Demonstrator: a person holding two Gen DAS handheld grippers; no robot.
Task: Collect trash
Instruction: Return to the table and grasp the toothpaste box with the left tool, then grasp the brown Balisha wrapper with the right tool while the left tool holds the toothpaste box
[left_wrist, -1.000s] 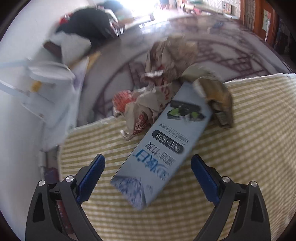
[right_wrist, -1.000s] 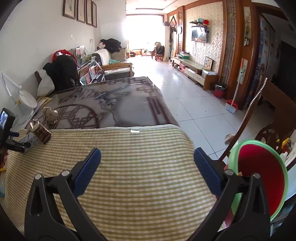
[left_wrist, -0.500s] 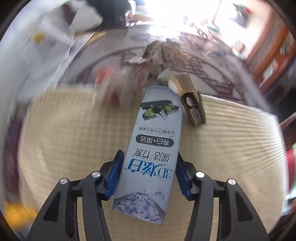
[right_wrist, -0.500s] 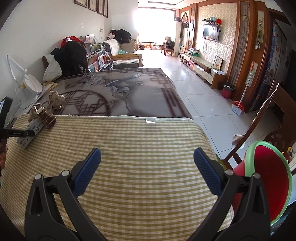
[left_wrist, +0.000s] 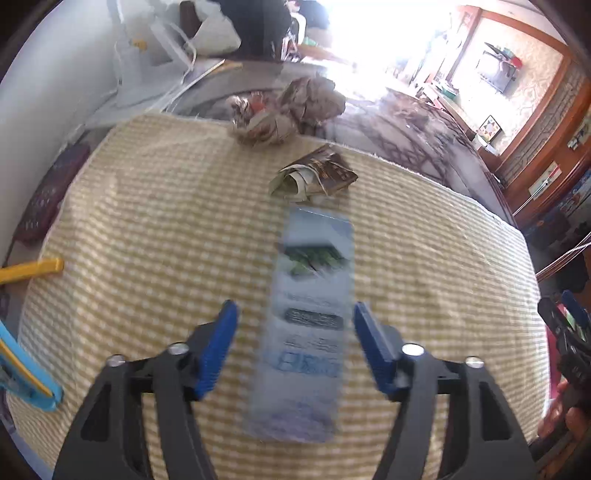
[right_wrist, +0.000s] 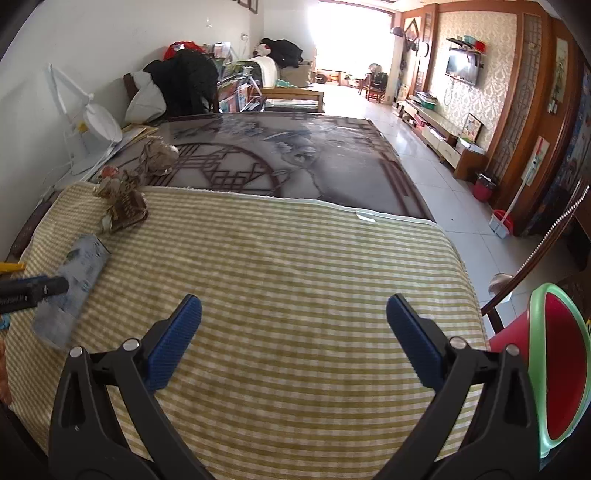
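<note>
Jaws of left gripper opening, clear of blurred pale-blue carton between; right gripper released.

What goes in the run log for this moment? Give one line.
left gripper: jaws opening, toothpaste box between, untouched | right gripper: open, empty | bin: right edge
</note>
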